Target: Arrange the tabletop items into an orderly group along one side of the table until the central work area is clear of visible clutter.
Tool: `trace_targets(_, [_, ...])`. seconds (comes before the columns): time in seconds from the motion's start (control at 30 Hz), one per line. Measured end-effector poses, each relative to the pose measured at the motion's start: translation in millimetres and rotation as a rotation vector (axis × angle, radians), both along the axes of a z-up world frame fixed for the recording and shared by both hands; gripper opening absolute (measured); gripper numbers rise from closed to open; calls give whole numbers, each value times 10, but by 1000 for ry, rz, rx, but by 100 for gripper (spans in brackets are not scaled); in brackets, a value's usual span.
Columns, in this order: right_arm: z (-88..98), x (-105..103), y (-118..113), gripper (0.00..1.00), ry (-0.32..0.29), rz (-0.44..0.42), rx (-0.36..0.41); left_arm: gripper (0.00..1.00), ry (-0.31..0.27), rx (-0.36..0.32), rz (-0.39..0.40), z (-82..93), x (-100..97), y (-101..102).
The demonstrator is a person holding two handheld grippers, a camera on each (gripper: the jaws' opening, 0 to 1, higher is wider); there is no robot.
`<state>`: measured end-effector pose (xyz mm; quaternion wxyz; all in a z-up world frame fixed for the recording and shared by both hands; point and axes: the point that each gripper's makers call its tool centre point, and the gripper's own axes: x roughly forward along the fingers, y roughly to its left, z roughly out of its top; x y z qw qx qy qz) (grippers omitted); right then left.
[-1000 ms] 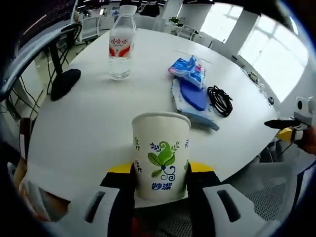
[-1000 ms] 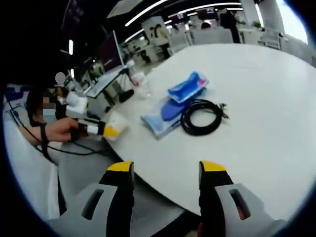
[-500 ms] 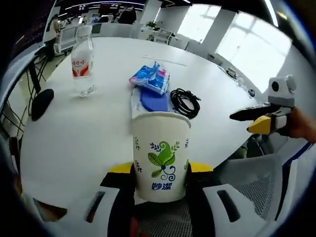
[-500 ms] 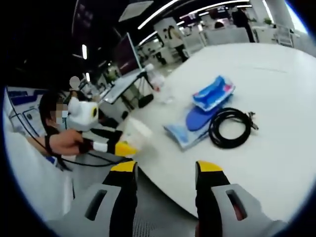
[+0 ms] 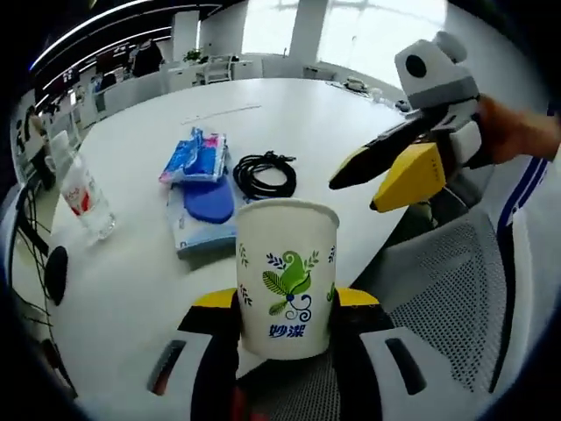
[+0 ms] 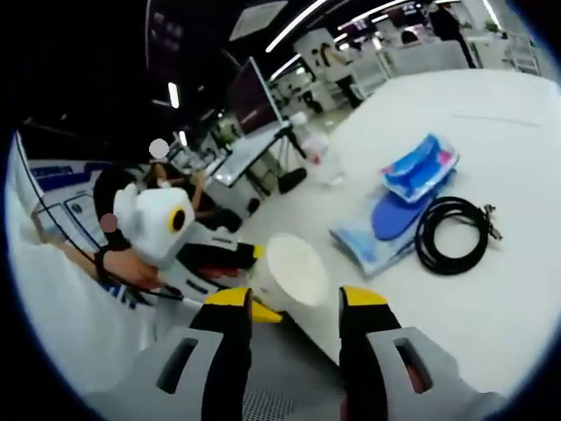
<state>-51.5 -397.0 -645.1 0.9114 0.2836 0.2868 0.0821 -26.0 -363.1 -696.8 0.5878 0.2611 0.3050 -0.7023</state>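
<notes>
Left gripper view showed the left hand-held gripper (image 5: 285, 320) clamped on a paper cup (image 5: 287, 276), held at the near edge of the white worktop (image 5: 131, 289). Beyond lay a blue pouch (image 5: 203, 215), a blue packet (image 5: 195, 156), a coiled black cable (image 5: 265, 174) and a water bottle (image 5: 85, 190). The right hand-held gripper (image 6: 285, 303) was empty, jaws apart.
</notes>
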Motion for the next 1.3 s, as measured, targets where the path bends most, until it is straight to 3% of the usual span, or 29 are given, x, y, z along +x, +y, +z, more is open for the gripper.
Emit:
trace_targets(0.27, [-28,-2,226,28,-2,69,43,40,-108,-13,-178,-1,-173,19])
trace_targets(0.5, [2,9,285,16,-21,63,71,40,-138,-22,-253,6,-303,23])
trace_targets(0.7, [20,3,313,5,-32,68,61,40,-133,-38,-268,24,-340,-19])
trace_targets(0.83, [76,15,355,0,-49,65,98,40,-132,-48,-276,39,-352,-31])
trace_targets(0.97, [78,28,380,0,-49,56,95,41,-140,-49,-278,36,-339,-25])
trace_targets(1.3, [50,49,310,0,-48,-8,80,38,-123,-44,-198,13,-233,14])
